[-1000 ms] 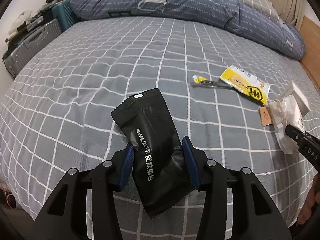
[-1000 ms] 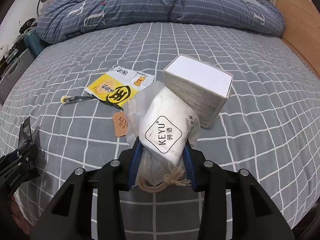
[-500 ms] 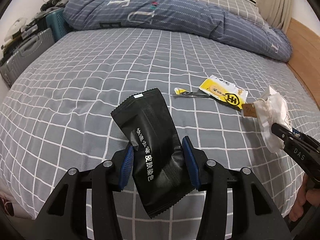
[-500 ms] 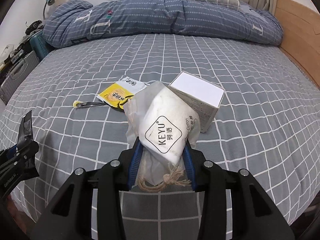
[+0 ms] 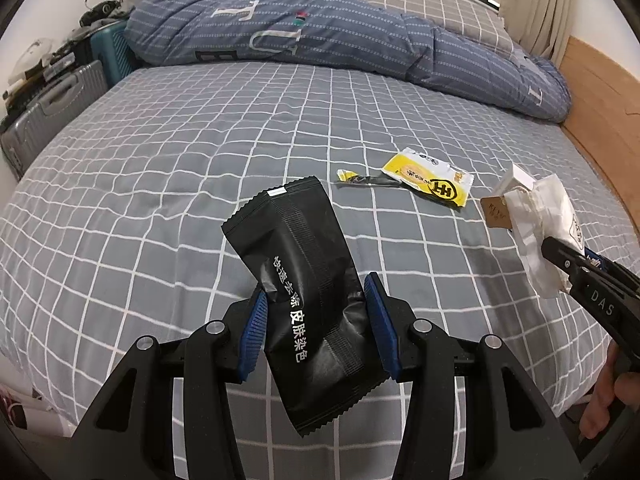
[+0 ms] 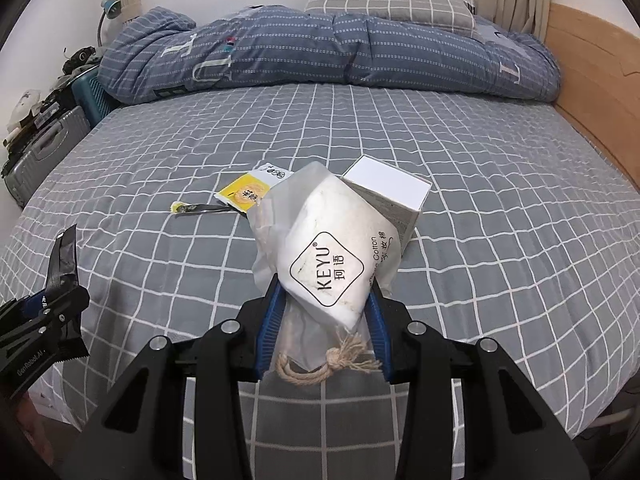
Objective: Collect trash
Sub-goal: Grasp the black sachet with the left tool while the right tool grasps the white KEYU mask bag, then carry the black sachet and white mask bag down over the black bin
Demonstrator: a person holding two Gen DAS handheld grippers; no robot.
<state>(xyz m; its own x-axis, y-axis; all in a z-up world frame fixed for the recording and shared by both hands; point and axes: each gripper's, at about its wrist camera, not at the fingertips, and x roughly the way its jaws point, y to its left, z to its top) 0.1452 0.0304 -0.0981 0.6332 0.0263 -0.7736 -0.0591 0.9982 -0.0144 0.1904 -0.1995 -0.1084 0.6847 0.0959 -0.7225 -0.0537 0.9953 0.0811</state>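
Observation:
My left gripper (image 5: 316, 300) is shut on a black foil packet (image 5: 304, 280) with white Chinese print, held above the grey checked bed (image 5: 180, 184). My right gripper (image 6: 326, 308) is shut on a white KEYU cotton-pad bag (image 6: 332, 252) with a jute drawstring, also lifted off the bed; it shows at the right of the left wrist view (image 5: 544, 232). On the bed lie a yellow snack wrapper (image 5: 430, 182), a small torn yellow-black strip (image 5: 360, 179) and a white box (image 6: 390, 196). The left gripper with the black packet shows at the left of the right wrist view (image 6: 60, 280).
A rolled blue striped duvet (image 6: 320, 52) and a checked pillow (image 6: 388, 0) lie at the head of the bed. A wooden bed frame (image 6: 592, 80) runs along the right. Suitcases (image 5: 52, 108) and clutter stand at the left beside the bed.
Both grippers have drawn back and up from the bed with their items held. The wrapper, strip and box look smaller and farther away, and more of the room shows.

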